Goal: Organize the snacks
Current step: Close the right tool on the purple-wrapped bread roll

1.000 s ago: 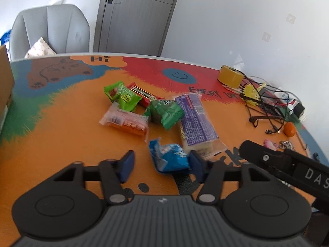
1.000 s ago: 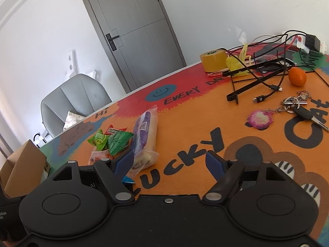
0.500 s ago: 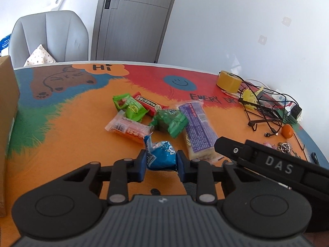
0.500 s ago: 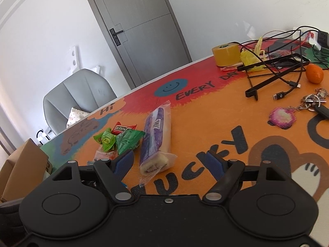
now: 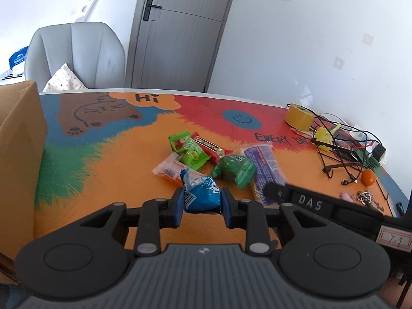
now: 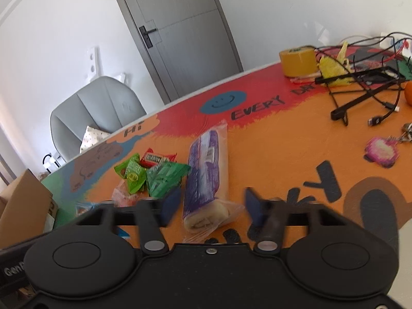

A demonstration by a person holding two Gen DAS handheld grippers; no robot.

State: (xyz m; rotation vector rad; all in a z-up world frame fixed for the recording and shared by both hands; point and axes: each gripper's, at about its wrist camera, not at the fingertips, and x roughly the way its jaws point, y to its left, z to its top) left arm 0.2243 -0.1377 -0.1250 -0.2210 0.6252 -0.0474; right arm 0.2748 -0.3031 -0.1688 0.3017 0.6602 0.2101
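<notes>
My left gripper (image 5: 202,202) is shut on a blue snack packet (image 5: 202,195) and holds it above the colourful table mat. Behind it lie a light green packet (image 5: 189,150), a red bar (image 5: 211,148), an orange packet (image 5: 168,168), a dark green packet (image 5: 235,171) and a long purple roll packet (image 5: 264,164). My right gripper (image 6: 209,207) is open and empty, with the near end of the purple roll packet (image 6: 207,177) between its fingers. The green packets (image 6: 152,175) lie to its left.
A cardboard box (image 5: 18,149) stands at the table's left edge. At the right are a yellow tape roll (image 5: 298,117), tangled black cables (image 5: 340,144), an orange fruit (image 5: 368,176), keys and a pink keychain (image 6: 381,152). A grey chair (image 5: 74,54) stands behind the table.
My left gripper closed on the blue packet and lifted it off the mat. My right gripper moved left, bringing the purple roll packet between its open fingers.
</notes>
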